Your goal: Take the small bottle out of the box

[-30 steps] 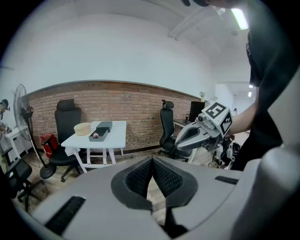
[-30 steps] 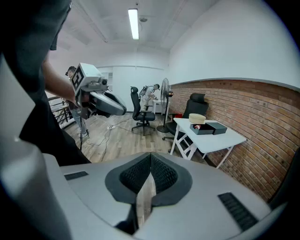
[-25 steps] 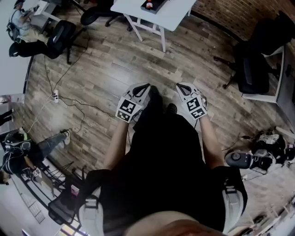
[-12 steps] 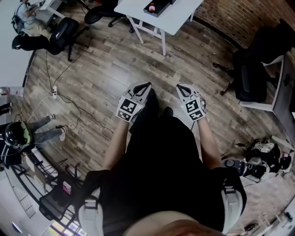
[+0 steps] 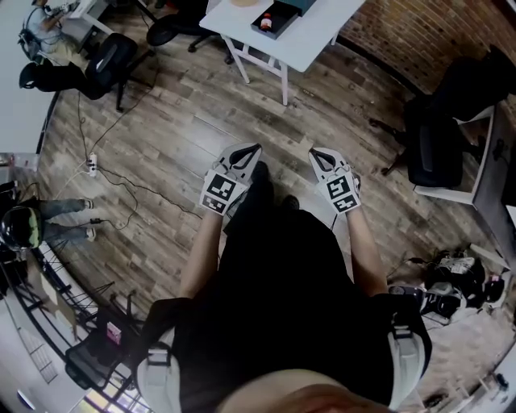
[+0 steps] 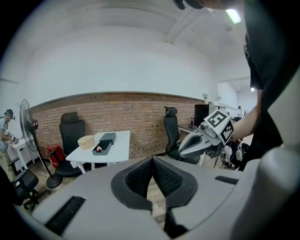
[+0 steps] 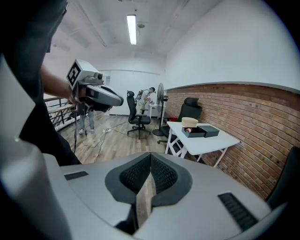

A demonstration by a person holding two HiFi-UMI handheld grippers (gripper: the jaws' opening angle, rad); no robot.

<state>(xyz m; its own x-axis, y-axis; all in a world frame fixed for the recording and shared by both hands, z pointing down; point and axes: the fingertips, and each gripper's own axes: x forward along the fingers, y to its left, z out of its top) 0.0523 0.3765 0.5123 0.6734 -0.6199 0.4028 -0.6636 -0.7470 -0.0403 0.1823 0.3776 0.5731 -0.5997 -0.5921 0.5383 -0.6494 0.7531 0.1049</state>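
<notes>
The left gripper [image 5: 255, 150] and right gripper [image 5: 313, 152] hang side by side over a wood-plank floor [image 5: 185, 121]. Each has its pads pressed together with nothing between them. At twelve o'clock from them, well apart, stands a white table [image 5: 314, 44]. On it sits an open dark box [image 5: 278, 14], and the small bottle [image 5: 262, 22], showing red, lies inside. A tan round object [image 6: 86, 141] rests just beside the box. A brick wall [image 5: 403, 32] runs at one o'clock, a black office chair [image 5: 439, 129] stands at three o'clock, and a cable [image 5: 121, 181] trails across the floor at nine.
</notes>
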